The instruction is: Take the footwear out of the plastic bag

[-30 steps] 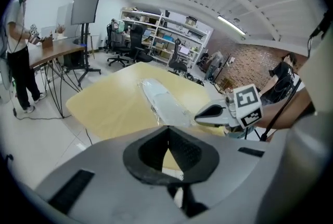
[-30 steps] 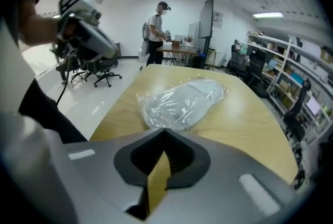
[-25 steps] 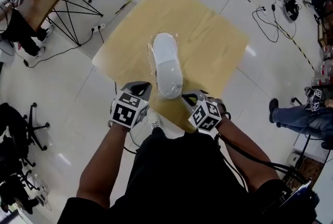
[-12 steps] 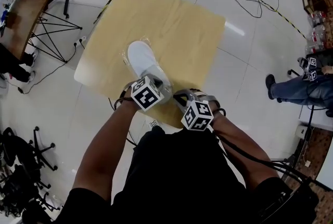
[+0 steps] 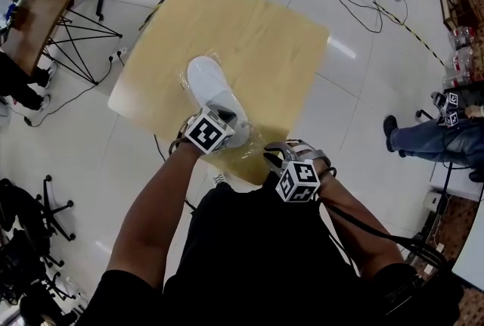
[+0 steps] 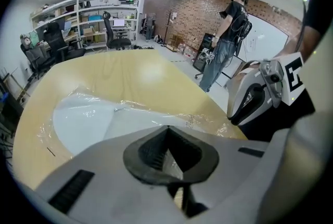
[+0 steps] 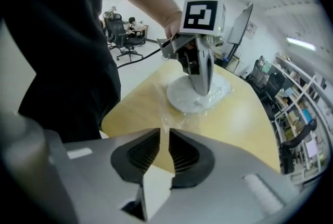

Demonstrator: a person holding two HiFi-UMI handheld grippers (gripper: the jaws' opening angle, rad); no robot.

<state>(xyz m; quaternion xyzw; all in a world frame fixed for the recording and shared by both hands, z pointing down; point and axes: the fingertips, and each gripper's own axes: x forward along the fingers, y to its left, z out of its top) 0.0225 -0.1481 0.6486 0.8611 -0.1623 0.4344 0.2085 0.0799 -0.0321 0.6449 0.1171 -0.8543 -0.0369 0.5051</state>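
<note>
Footwear [image 5: 206, 84] — lengthwise away, tilted left

A white slipper [image 5: 206, 82] is lying flat on the pale wooden table [image 5: 257, 29], with its rounded toe pointing away from the person and its heel end toward the table's near edge. It is sitting inside a clear, crinkled plastic bag [image 5: 253, 154], which is wrapping closely round the toe and sides and glinting in the light. The bag's loose, empty end is trailing off past the heel and lying rumpled on the wood, close to that near edge.
</note>
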